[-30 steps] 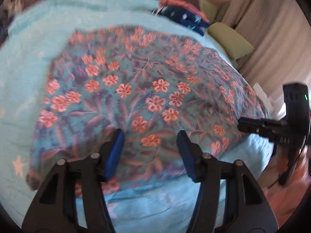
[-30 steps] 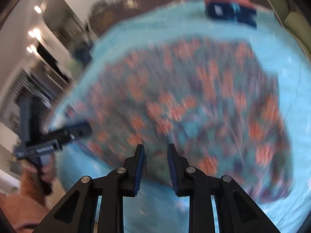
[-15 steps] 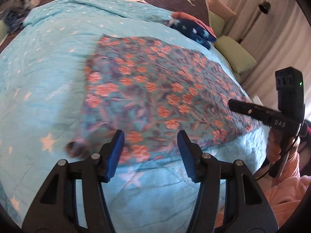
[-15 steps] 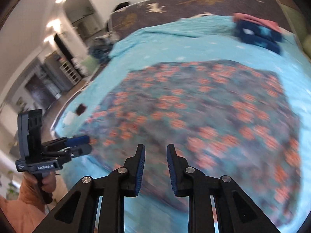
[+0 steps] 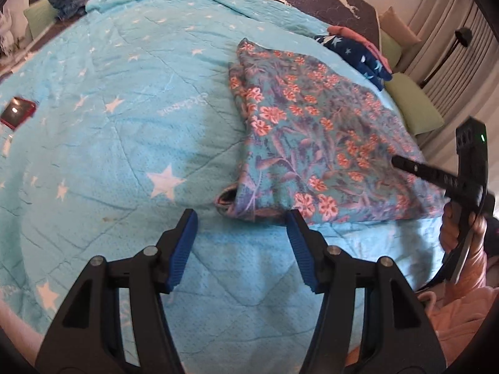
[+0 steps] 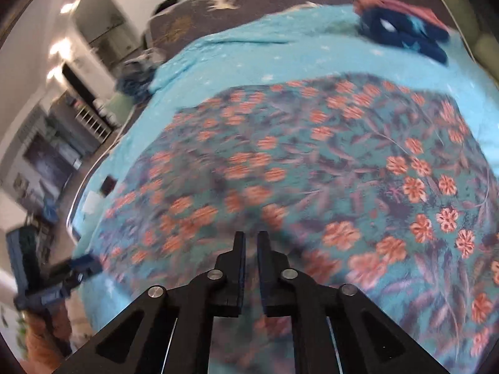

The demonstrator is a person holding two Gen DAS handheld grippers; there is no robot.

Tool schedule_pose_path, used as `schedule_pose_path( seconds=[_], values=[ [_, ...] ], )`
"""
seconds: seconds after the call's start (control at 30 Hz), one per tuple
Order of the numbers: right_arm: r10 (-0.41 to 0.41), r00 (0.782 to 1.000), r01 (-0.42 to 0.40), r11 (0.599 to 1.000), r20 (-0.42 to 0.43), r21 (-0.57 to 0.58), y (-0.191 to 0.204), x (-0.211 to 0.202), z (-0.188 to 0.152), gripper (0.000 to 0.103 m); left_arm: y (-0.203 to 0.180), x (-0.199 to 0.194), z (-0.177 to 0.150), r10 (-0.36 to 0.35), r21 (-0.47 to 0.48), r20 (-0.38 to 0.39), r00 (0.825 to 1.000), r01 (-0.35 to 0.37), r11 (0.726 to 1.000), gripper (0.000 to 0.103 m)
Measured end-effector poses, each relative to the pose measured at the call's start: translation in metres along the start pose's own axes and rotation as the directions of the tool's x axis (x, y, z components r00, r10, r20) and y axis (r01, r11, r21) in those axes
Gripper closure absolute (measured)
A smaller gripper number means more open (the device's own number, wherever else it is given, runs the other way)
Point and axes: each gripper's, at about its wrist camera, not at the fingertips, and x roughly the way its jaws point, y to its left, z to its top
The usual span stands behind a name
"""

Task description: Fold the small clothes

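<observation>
The left gripper (image 5: 241, 243) hovered over the turquoise star-print bedspread (image 5: 124, 124) at the near edge of the bed, its blue-padded jaws having just widened a little, standing apart with nothing between them; the near left corner of the floral garment (image 5: 315, 143) lay just beyond the tips. The right gripper (image 6: 251, 249) hung low over the near edge of the same garment, its jaws having just been closing, now nearly together with only a thin slit; whether cloth was pinched there could not be told through the blur. The garment lay spread flat on the bedspread toward the right side of the bed. A red-edged phone (image 5: 17, 112) sat far left. Beyond the garment lay a navy star-print garment (image 5: 358, 56) with pink cloth (image 5: 352, 32) behind it.
</observation>
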Motion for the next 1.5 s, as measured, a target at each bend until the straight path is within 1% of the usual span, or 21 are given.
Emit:
schedule_pose_path(
  seconds=[0.07, 0.17, 0.23, 0.3, 0.33, 0.4, 0.43, 0.53, 0.57, 0.6, 0.67, 0.7, 0.77, 0.87, 0.93, 1.07, 1.17, 1.37, 1.4, 1.47, 1.5],
  values=[
    [0.041, 0.999, -0.041, 0.997, -0.003, -0.067, 0.020, -0.004, -0.004, 0.091, 0.004, -0.001, 0.000, -0.052, -0.032, -0.001, 0.999, 0.052, 0.998, 0.038],
    [0.050, 0.999, -0.051, 0.983, -0.010, -0.175, 0.048, -0.007, -0.012, 0.088, 0.006, 0.001, 0.005, -0.137, -0.073, 0.006, 0.991, 0.137, 0.988, 0.038],
    [0.045, 0.999, -0.050, 0.978, -0.025, -0.204, 0.059, -0.004, -0.016, 0.087, 0.008, 0.007, 0.010, -0.204, -0.113, 0.006, 0.979, 0.203, 0.973, 0.038],
    [0.040, 0.998, -0.047, 0.980, -0.038, -0.195, 0.062, 0.002, -0.020, 0.086, 0.008, 0.009, 0.011, -0.213, -0.128, 0.010, 0.977, 0.212, 0.969, 0.040],
    [0.033, 0.998, -0.041, 0.982, -0.044, -0.183, 0.058, 0.002, -0.021, 0.086, 0.008, 0.010, 0.013, -0.206, -0.122, 0.022, 0.978, 0.207, 0.971, 0.045],
    [0.019, 0.998, -0.028, 0.988, -0.061, -0.150, 0.045, 0.003, -0.025, 0.085, 0.006, 0.012, 0.016, -0.203, -0.113, 0.020, 0.979, 0.204, 0.972, 0.076],
    [0.011, 0.997, -0.021, 0.992, -0.075, -0.121, 0.038, 0.005, -0.027, 0.085, 0.006, 0.014, 0.017, -0.216, -0.119, 0.008, 0.976, 0.216, 0.969, 0.078],
    [0.011, 0.998, -0.019, 0.993, -0.069, -0.120, 0.034, 0.000, -0.028, 0.084, 0.007, 0.010, 0.020, -0.204, -0.110, 0.007, 0.979, 0.203, 0.973, 0.077],
    [0.001, 0.998, -0.010, 0.990, -0.063, -0.142, 0.038, -0.002, -0.028, 0.081, 0.008, 0.008, 0.020, -0.191, -0.108, 0.009, 0.981, 0.191, 0.976, 0.074],
    [-0.004, 0.999, -0.006, 0.983, -0.054, -0.181, 0.046, -0.005, -0.029, 0.076, 0.010, 0.005, 0.021, -0.169, -0.110, 0.014, 0.986, 0.169, 0.979, 0.063],
    [0.007, 0.999, -0.019, 0.970, -0.052, -0.243, 0.063, -0.003, -0.029, 0.068, 0.015, -0.006, 0.023, -0.110, -0.104, 0.040, 0.993, 0.113, 0.988, 0.049],
    [0.016, 0.998, -0.030, 0.959, -0.055, -0.281, 0.074, -0.001, -0.030, 0.063, 0.019, -0.017, 0.024, -0.059, -0.096, 0.079, 0.995, 0.067, 0.993, 0.046],
    [0.022, 0.998, -0.043, 0.929, -0.060, -0.368, 0.097, 0.005, -0.032, 0.061, 0.027, -0.033, 0.025, -0.001, -0.091, 0.128, 0.992, 0.012, 0.996, 0.044],
    [0.003, 0.999, -0.030, 0.858, -0.054, -0.513, 0.142, 0.022, -0.039, 0.058, 0.045, -0.048, 0.027, 0.051, -0.133, 0.170, 0.984, -0.029, 0.991, 0.043],
    [-0.023, 0.999, 0.000, 0.792, -0.029, -0.611, 0.172, 0.036, -0.046, 0.054, 0.060, -0.059, 0.024, 0.098, -0.173, 0.195, 0.976, -0.065, 0.983, 0.043],
    [-0.103, 0.993, 0.113, 0.632, 0.061, -0.766, 0.222, 0.062, -0.073, 0.050, 0.079, -0.070, 0.017, 0.135, -0.213, 0.209, 0.969, -0.089, 0.973, 0.043],
    [-0.187, 0.972, 0.225, 0.589, 0.140, -0.776, 0.233, 0.086, -0.083, 0.050, 0.088, -0.072, 0.011, 0.156, -0.219, 0.197, 0.968, -0.112, 0.969, 0.043],
    [-0.253, 0.928, 0.372, 0.570, 0.274, -0.733, 0.240, 0.103, -0.078, 0.055, 0.102, -0.070, 0.012, 0.152, -0.229, 0.187, 0.971, -0.108, 0.967, 0.043],
    [-0.269, 0.918, 0.396, 0.569, 0.291, -0.721, 0.239, 0.108, -0.074, 0.067, 0.103, -0.070, 0.014, 0.147, -0.227, 0.186, 0.971, -0.103, 0.969, 0.043],
    [-0.264, 0.930, 0.367, 0.624, 0.256, -0.690, 0.234, 0.111, -0.066, 0.089, 0.103, -0.069, 0.018, 0.130, -0.218, 0.192, 0.973, -0.087, 0.972, 0.043],
    [-0.251, 0.936, 0.352, 0.654, 0.247, -0.669, 0.232, 0.108, -0.062, 0.091, 0.102, -0.067, 0.021, 0.115, -0.214, 0.195, 0.974, -0.072, 0.974, 0.043]
  ],
)
